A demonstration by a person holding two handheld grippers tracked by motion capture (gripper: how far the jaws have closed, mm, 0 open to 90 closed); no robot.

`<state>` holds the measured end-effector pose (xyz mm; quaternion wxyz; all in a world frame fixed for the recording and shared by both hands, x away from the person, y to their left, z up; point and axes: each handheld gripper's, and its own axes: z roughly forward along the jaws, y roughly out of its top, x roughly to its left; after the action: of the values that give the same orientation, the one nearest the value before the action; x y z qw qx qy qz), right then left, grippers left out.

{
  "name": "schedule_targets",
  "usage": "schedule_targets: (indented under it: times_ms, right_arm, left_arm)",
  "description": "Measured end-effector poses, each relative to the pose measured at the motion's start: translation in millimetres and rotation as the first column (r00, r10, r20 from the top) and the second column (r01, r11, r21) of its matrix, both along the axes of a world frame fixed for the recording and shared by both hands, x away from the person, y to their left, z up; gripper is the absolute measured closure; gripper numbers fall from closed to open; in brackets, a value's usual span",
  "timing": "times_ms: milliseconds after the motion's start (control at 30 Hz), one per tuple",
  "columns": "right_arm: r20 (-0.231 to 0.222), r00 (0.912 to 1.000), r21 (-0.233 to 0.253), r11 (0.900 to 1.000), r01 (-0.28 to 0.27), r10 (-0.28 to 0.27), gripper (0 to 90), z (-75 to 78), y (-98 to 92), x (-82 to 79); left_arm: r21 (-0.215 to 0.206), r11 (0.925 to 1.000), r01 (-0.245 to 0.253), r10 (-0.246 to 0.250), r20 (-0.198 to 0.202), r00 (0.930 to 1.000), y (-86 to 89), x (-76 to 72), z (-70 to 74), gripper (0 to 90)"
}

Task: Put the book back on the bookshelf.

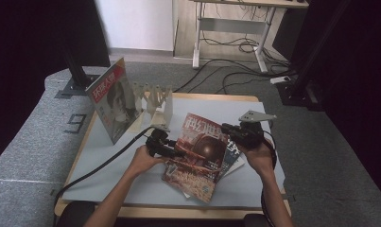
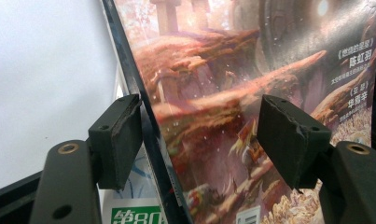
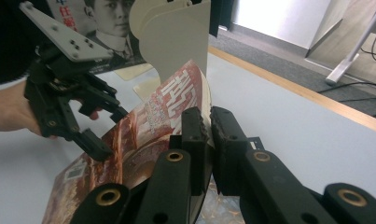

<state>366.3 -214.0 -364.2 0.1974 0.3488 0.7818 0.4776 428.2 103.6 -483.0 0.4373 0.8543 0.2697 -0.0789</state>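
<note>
Right gripper [image 3: 208, 154] is clamping the red magazine [image 1: 197, 156] at its right edge, jaws nearly closed on the thin cover, and I am lifting that side off the grey table [image 1: 254, 113]. Left gripper [image 2: 199, 135] is standing wide, its jaws straddling the magazine's left edge without pinching it. I am judging the magazine light but floppy and glossy: it is bowing between the two grippers, so a pinch near the spine, with both pads square on the stacked pages, should be holding better than a grab at one loose sheet. Another magazine [image 1: 233, 163] is lying beneath it, mostly covered, so I am not making out its title. Farther back, a portrait magazine [image 1: 113, 97] is leaning in the white rack [image 1: 157, 101]; how many slots are free is hard to tell.
</note>
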Motion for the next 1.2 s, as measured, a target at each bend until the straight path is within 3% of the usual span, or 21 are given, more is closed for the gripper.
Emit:
schedule_targets:
  times_ms: [67, 167, 467, 633, 833, 1067, 1100, 1200]
  right_arm:
    - [0.0, 1.0, 0.009, 1.0, -0.006, 0.006, 83.4, 0.8, -0.3, -0.5]
    - [-0.002, 1.0, 0.005, 1.0, -0.007, 0.007, 83.4, 0.6, -0.6, -1.0]
    - [-0.011, 0.9998, 0.025, 1.0, -0.014, 0.015, 83.4, -2.9, -1.1, 0.4]
    - [-0.004, 0.9998, 0.03, 0.999, -0.02, 0.02, 83.4, 1.4, 0.2, -0.9]
    - [0.009, 0.9998, 0.05, 0.999, -0.02, 0.019, 83.4, 7.2, -1.5, -1.3]
    - [0.028, 0.9991, 0.063, 0.997, -0.035, 0.033, 83.4, 16.8, 0.0, -3.1]
    - [0.028, 0.9989, 0.067, 0.997, -0.04, 0.038, 83.4, 18.2, 0.8, -3.4]
    - [0.034, 0.9983, 0.072, 0.996, -0.049, 0.047, 83.4, 20.6, 3.1, -4.0]
  left_arm:
    - [0.009, 0.9998, 0.016, -0.016, 0.005, 0.9999, -5.6, -0.9, 1.8, 31.2]
    - [0.058, 0.9983, 0.009, -0.009, 0.013, 0.9999, -11.8, -0.6, 4.7, 30.4]
    - [0.061, 0.9981, -0.006, 0.006, -0.001, 1.0, -3.9, -2.0, 9.7, 45.0]
    - [0.042, 0.9991, -0.003, 0.002, 0.023, 0.9997, 2.6, -6.5, 17.9, 53.6]
    - [-0.013, 0.9999, -0.009, 0.01, 0.049, 0.9987, 8.2, -11.1, 31.8, 64.2]
    - [-0.062, 0.998, -0.016, 0.019, 0.056, 0.9983, 12.6, -11.0, 40.1, 66.0]
    - [-0.093, 0.9953, -0.024, 0.029, 0.053, 0.9982, 14.8, -10.1, 44.0, 66.3]
    - [-0.115, 0.9931, -0.024, 0.029, 0.049, 0.9984, 16.9, -9.6, 48.6, 67.5]
